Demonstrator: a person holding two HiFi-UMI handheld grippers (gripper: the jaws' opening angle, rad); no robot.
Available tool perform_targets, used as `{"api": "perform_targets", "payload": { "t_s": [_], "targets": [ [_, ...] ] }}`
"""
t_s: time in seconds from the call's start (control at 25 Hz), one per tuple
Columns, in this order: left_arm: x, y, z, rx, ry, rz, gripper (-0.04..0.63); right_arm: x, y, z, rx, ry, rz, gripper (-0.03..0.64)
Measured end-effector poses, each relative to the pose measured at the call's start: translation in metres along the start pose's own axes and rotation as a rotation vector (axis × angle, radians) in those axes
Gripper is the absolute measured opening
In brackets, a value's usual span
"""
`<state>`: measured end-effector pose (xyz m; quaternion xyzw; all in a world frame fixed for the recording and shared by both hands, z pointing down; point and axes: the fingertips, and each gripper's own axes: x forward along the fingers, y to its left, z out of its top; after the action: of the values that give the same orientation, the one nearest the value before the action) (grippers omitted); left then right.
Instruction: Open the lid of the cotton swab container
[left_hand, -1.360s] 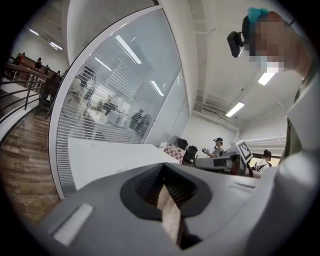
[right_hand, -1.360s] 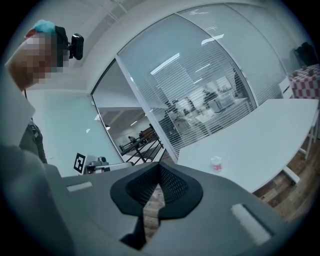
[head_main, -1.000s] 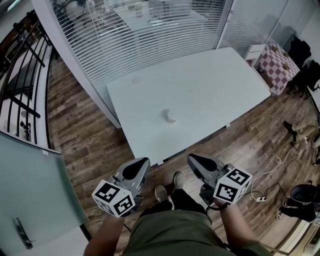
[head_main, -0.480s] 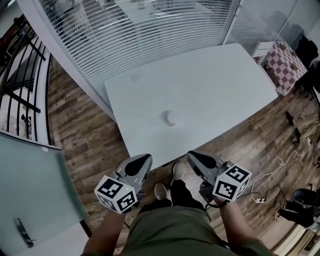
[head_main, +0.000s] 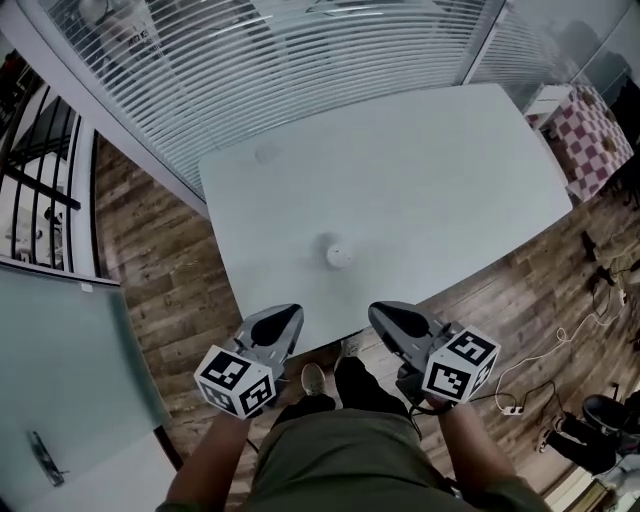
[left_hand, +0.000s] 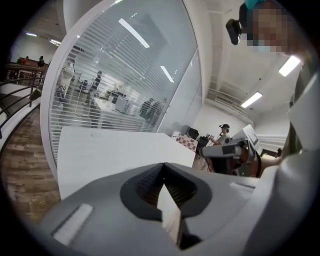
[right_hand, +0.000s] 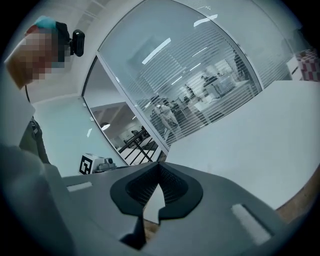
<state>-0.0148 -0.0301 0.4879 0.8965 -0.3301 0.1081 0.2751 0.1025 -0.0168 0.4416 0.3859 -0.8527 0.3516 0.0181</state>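
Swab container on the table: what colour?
White container, on a white table; best seen in the head view.

We see pale white table (head_main: 430, 170) mid-frame, with white cotton swab container (head_main: 339, 256) on it. We note grey left gripper (head_main: 283, 320) and grey right gripper (head_main: 388, 318) at lower centre, each with black-and-white square-marker cube. Floor (head_main: 160, 270): brown wood planks. Upper right: pink-and-white checked cloth (head_main: 598, 140). Top: white slatted blinds (head_main: 280, 70). Bottom: olive-green trousers (head_main: 340, 460).
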Motion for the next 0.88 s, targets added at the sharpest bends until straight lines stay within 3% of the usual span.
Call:
{"api": "perform_targets", "payload": {
  "t_s": [0.36,0.88],
  "targets": [
    [0.041,0.027,-0.012,-0.007,0.013,0.048,0.008,0.015,-0.046,0.008,0.031,0.063,0.054,0.01],
    [0.08,0.056,-0.041,0.075,0.061,0.045,0.012,0.028,-0.073,-0.009,0.053,0.133,0.098,0.01]
  ]
}}
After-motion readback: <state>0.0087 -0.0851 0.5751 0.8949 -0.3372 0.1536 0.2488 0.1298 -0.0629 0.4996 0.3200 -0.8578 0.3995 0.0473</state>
